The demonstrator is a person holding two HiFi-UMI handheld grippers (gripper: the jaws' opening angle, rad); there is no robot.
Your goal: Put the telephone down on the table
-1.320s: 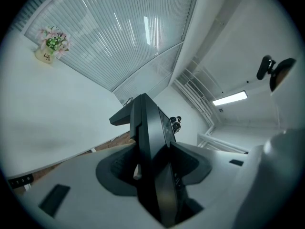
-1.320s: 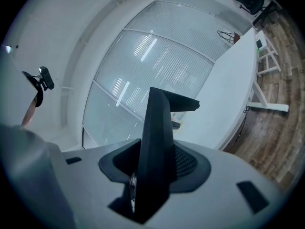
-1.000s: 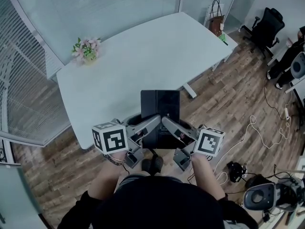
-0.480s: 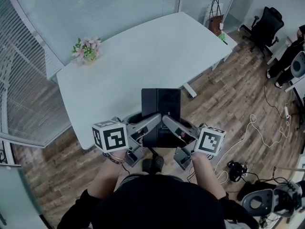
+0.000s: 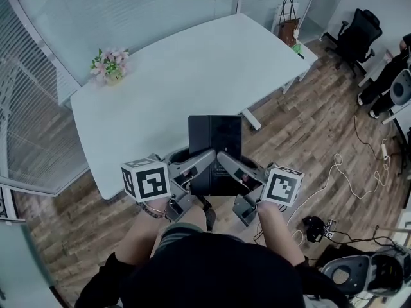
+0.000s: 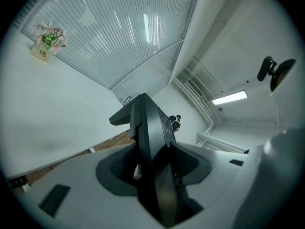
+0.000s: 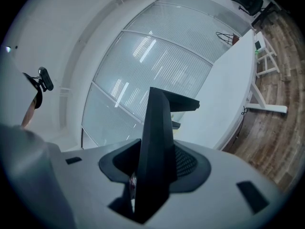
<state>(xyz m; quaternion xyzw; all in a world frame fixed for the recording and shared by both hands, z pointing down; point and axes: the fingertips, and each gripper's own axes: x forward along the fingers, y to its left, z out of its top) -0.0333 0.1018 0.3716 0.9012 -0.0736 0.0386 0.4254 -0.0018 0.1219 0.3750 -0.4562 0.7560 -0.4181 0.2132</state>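
Observation:
The telephone is a flat black slab held in the air just in front of the white table's near edge. Both grippers hold its near end. My left gripper comes in from the left and my right gripper from the right, each shut on the slab. In the left gripper view the telephone stands edge-on between the grey jaws of the left gripper. The right gripper view shows the same dark edge clamped in the right gripper.
A pot of pink flowers stands at the table's far left corner. A brown bag sits beyond the table's right end, with a black office chair further right. Cables lie on the wood floor.
Both grippers keep their hold on the telephone and have barely moved. The whole scene has slid slightly up and left in the head view.

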